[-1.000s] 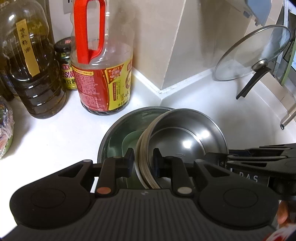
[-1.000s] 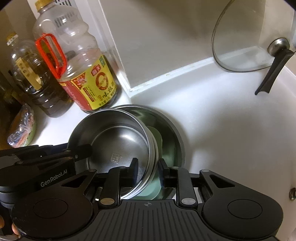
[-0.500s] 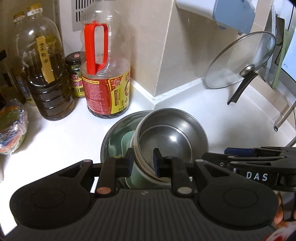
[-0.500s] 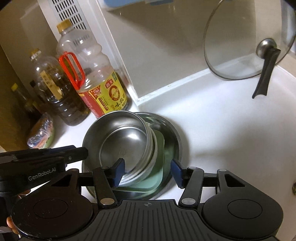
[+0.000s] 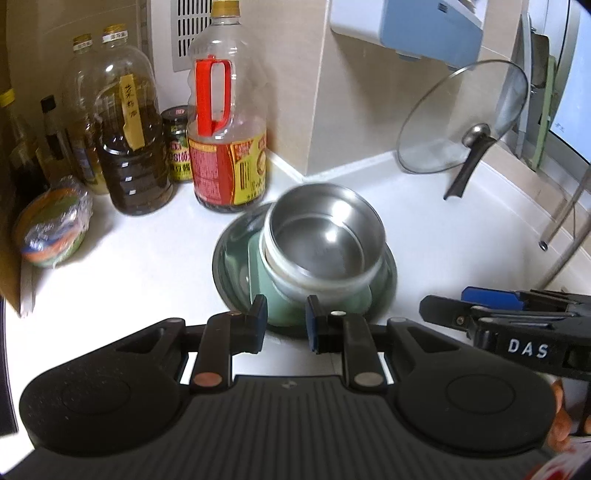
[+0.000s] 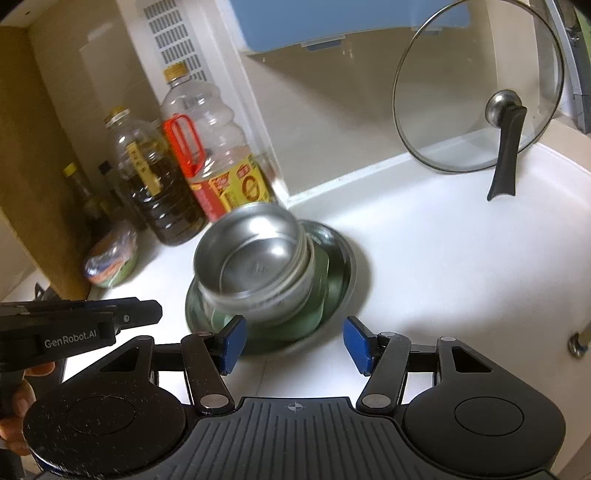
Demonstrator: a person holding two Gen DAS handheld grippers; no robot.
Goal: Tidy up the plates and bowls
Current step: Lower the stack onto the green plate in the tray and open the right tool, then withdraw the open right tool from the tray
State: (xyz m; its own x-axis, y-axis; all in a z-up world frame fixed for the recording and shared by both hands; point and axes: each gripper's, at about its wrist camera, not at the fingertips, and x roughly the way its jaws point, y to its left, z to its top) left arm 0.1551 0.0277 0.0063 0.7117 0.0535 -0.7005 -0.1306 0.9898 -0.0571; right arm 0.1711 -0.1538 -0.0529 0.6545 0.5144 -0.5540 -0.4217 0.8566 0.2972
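Black claws (image 6: pixel 291 341), blue pads (image 6: pixel 356 345), ribbed housing

- Steel bowl (image 5: pixel 325 240) ahead of the tongs: plain silver-grey.
- Dish (image 5: pixel 280 314) beneath it: pale green.
- Wide plate (image 6: pixel 343 266): dark grey metal.
- Bottle (image 5: pixel 227 122) beyond-left: red handle, red-yellow label.
- Gripper pads (image 6: pixel 231 341): blue.
- Counter (image 6: pixel 461 266): white.

A white countertop (image 5: pixel 129 258) runs into a corner of beige walls (image 5: pixel 354 110). A white vent grille (image 5: pixel 190 33) sits high on the wall, a blue-and-white appliance (image 5: pixel 413 26) hangs above, and a brown side panel (image 6: pixel 33 147) stands at left.
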